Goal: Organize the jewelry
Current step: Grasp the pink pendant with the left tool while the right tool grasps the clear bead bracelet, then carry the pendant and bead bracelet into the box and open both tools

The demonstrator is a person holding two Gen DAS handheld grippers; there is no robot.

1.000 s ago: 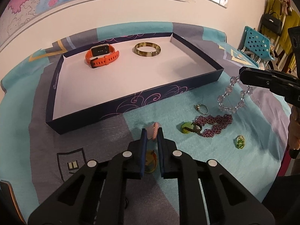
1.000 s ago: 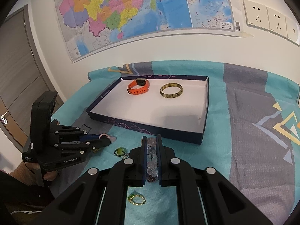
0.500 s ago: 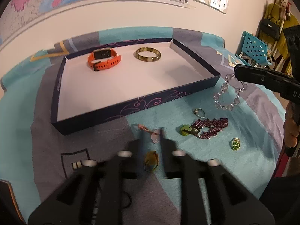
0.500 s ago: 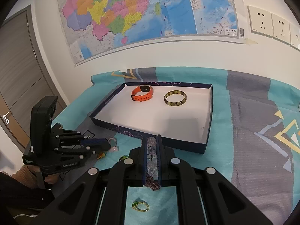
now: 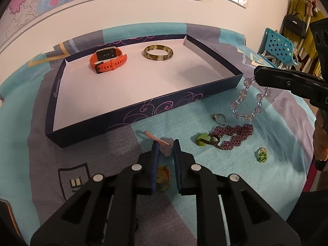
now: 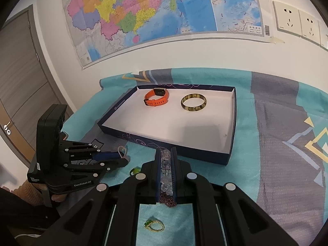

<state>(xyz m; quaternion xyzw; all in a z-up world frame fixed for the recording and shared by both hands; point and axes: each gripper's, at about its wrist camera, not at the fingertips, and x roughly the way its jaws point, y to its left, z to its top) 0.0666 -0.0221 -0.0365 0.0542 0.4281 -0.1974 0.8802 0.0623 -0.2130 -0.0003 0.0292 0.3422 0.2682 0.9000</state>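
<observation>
My left gripper (image 5: 166, 156) hovers low over the cloth in front of the navy tray (image 5: 164, 110). Its jaws are closing on a pink pendant (image 5: 166, 149), and the pendant's cord (image 6: 122, 150) loops up past the tips. To the right, my right gripper (image 6: 165, 153) is shut on a clear bead bracelet (image 5: 244, 102), which dangles above the cloth near the tray's right corner. An orange watch (image 5: 108, 61) and a mottled bangle (image 5: 158, 52) lie at the back of the tray.
Loose on the teal cloth are a thin ring (image 5: 219, 117), a purple beaded bracelet (image 5: 233, 135) with a green stone (image 5: 203, 139), a green-gem ring (image 5: 262, 155) and an amber pendant (image 5: 163, 177) under my left fingers. A wall runs behind the tray.
The left jaws parted in the blurred middle frame, then came together again around the pink pendant. The right gripper has kept still with the bead bracelet hanging from it.
</observation>
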